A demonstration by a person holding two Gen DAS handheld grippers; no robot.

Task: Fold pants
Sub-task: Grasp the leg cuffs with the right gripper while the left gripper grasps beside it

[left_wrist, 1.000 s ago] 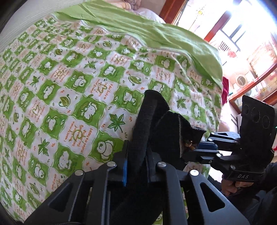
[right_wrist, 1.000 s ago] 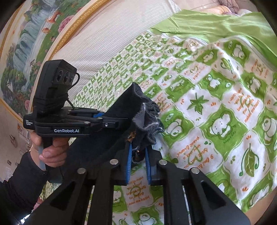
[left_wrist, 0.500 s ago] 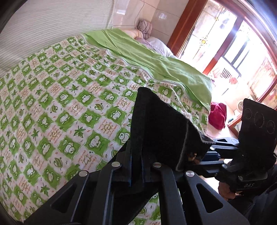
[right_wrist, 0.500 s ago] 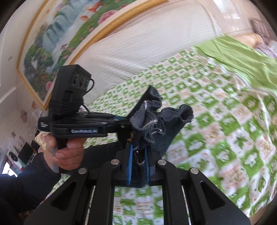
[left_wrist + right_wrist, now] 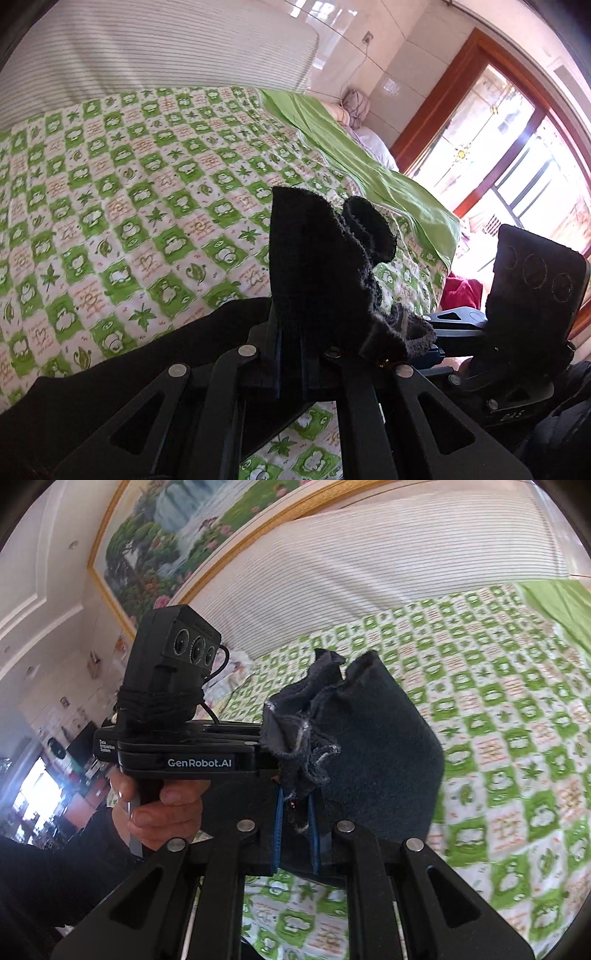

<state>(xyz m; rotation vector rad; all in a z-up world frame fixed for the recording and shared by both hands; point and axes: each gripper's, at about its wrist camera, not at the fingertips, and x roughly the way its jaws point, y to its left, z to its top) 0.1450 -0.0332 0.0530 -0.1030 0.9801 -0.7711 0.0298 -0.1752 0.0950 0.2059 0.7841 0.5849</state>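
The pants (image 5: 317, 266) are dark, bunched fabric held up above the bed (image 5: 122, 206), pinched at one end by both tools side by side. The left gripper (image 5: 291, 354) has its jaws shut tight on a thick fold, and the right gripper (image 5: 295, 812) has its jaws nearly closed on a frayed, ruffled edge between the blue pads (image 5: 279, 823).

Compared with a second ago, the pants sit higher over the bed: more of the checked green quilt (image 5: 517, 709) shows beneath them, and the striped headboard (image 5: 155, 48) now fills the top of both views. The cloth also stands taller in front of each camera, and a long dark stretch of it hangs down toward the near edge of the bed in the left view.

The left view alone shows the plain green sheet (image 5: 369, 166) along the far side of the bed, a wood-framed window (image 5: 517, 155) and something red (image 5: 461, 293) on the floor. The right view alone shows the person's left hand (image 5: 155, 812) gripping the handle, and a framed landscape painting (image 5: 192, 528) above the headboard.
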